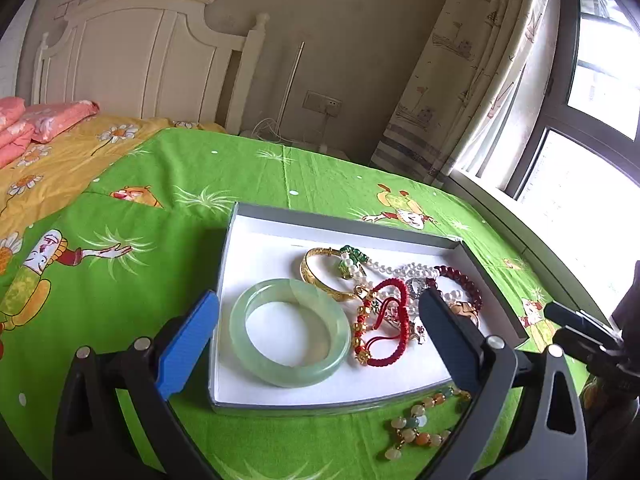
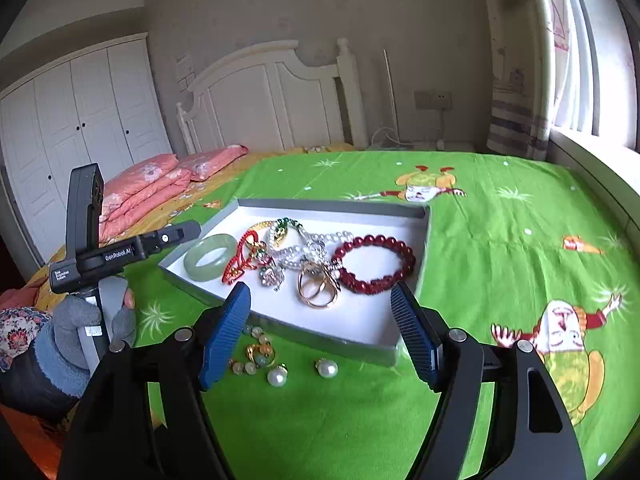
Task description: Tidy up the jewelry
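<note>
A shallow grey tray (image 1: 256, 232) with a white floor lies on the green bedspread. It holds a jade bangle (image 1: 248, 344), a gold bangle (image 1: 310, 276), a red cord bracelet (image 1: 384, 344), a pearl necklace (image 1: 416, 270) and a dark red bead bracelet (image 2: 404, 252). Gold rings (image 2: 318, 292) lie near the tray's front. My left gripper (image 1: 319, 295) stands open over the tray's near side, nothing between its pads. My right gripper (image 2: 320, 286) is open before the tray's corner. On the bedspread lie a pastel bead bracelet (image 2: 260, 354) and two pearl earrings (image 2: 277, 377).
Folded pink quilts (image 2: 152, 188) sit by the white headboard (image 2: 272, 92). A window sill (image 2: 592, 160) and curtain (image 1: 460, 80) border the bed's far side. A gloved hand (image 2: 68, 332) holds the left gripper's handle. White wardrobe doors (image 2: 72, 120) stand behind.
</note>
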A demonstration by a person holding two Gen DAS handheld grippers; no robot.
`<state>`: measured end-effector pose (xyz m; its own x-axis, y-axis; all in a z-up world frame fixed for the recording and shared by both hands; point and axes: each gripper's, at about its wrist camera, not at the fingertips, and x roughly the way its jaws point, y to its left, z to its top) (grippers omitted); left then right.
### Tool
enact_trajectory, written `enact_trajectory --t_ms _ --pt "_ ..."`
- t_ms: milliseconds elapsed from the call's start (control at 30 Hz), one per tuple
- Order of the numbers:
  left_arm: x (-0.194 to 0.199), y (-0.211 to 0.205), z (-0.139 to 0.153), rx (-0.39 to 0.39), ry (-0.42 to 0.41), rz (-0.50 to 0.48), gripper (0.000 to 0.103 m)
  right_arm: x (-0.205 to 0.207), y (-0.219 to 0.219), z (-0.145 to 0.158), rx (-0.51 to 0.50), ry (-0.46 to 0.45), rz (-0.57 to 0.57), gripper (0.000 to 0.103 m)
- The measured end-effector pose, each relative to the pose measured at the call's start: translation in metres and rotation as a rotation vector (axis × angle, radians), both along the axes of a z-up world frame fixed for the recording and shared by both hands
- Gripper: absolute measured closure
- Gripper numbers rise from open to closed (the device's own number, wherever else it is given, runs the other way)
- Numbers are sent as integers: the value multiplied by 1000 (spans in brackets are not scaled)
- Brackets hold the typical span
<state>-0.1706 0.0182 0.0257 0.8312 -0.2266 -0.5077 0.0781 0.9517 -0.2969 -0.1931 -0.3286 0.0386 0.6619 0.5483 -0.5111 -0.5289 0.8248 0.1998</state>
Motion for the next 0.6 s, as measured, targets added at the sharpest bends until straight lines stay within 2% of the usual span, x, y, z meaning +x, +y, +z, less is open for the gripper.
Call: enact_trajectory --t_ms 133,300,467,600 --pt "1 1 -1 -6 2 6 4 -13 -5 -19 -13 22 -20 34" --pt "2 1 -2 -3 9 15 4 -37 11 -36 -87 -33 12 51" --pt "4 0 -2 0 28 16 4 -47 22 -55 -113 6 50 53" --pt "2 0 -2 -1 21 18 4 -57 31 -54 -105 -8 79 59"
